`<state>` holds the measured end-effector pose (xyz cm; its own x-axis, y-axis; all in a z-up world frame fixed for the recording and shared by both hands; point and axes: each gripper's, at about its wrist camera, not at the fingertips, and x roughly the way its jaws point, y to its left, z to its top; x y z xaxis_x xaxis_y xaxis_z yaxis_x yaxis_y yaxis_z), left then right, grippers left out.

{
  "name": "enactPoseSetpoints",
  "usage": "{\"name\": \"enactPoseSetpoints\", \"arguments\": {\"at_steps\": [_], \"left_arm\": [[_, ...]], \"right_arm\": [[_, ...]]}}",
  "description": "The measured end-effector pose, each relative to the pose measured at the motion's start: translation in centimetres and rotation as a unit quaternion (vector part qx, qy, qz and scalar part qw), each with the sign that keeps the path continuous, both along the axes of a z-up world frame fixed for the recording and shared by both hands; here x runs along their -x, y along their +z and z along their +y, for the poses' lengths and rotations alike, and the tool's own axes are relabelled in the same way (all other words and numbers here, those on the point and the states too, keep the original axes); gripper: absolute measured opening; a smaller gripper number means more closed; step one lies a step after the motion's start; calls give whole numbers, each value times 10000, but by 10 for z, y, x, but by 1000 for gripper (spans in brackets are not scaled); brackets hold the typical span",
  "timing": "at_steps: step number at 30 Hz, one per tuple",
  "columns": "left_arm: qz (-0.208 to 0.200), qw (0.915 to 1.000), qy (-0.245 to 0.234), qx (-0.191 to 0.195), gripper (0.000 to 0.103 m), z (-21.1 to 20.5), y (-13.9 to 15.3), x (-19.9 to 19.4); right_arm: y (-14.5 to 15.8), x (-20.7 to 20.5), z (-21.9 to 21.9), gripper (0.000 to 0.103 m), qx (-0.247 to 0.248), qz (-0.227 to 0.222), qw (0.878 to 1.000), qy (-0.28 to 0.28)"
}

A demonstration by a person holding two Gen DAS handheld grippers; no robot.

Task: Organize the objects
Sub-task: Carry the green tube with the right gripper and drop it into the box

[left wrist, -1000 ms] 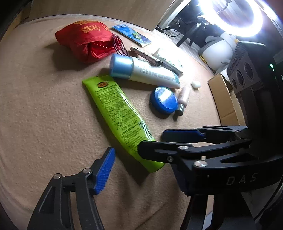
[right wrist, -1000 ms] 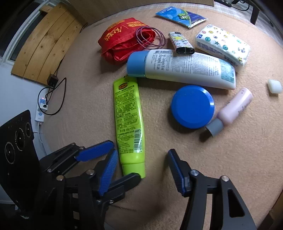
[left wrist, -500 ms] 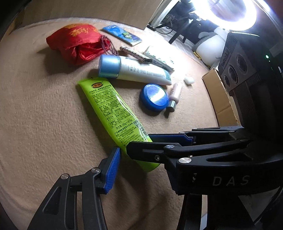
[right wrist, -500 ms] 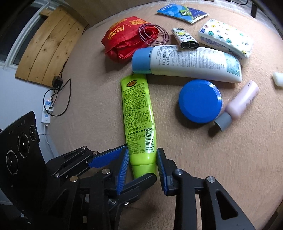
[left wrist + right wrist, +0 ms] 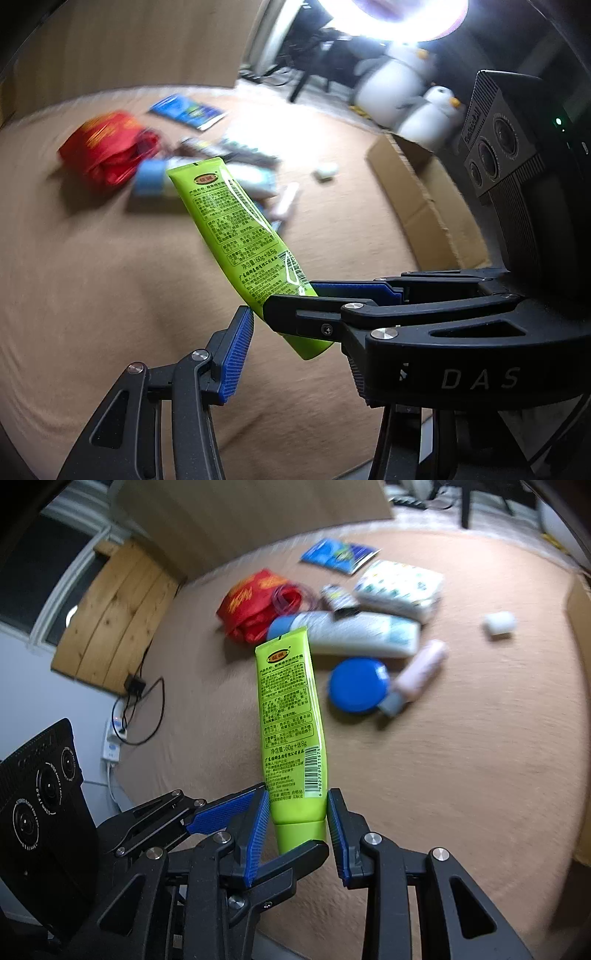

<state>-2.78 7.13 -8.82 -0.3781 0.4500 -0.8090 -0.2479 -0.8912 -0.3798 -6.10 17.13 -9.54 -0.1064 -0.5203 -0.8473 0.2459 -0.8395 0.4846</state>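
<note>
A lime-green tube [image 5: 288, 709] hangs clear of the beige cloth [image 5: 461, 775], cap end down and tilted. My right gripper [image 5: 298, 801] is shut on it, one blue pad on each side just above the cap. From the left wrist view the same tube [image 5: 236, 221] slants up to the left out of the right gripper [image 5: 291, 297]. My left gripper [image 5: 306, 332] stands half open around the cap end. Its one visible blue pad [image 5: 236, 350] has its tip at the tube's edge, and I see no clear press. The other left finger [image 5: 295, 856] crosses under the cap.
On the cloth lie a red pouch [image 5: 255, 602], a white tube with a blue cap [image 5: 354, 633], a blue round tin [image 5: 356, 685], a pink bottle [image 5: 421, 672], a tissue pack [image 5: 399, 585] and a blue sachet [image 5: 340, 555]. An open cardboard box [image 5: 424, 206] stands at the cloth's right edge.
The right gripper closed on the tube's cap end. Both grippers then rose together and the tube left the cloth. The left jaws narrowed a little.
</note>
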Motion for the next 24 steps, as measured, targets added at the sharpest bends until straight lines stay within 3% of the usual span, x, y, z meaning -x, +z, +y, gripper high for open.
{"name": "enactPoseSetpoints", "arguments": {"at_steps": [13,24], "left_arm": [[449,9935,-1033,-158,52,127,35,32],[353,9864,-1578,-293,51,230,26,62]], "right_arm": [[46,-11,126,29,-153,507,9910,-1228],[44,-1,221,29,-379,571,9776,-1991]]}}
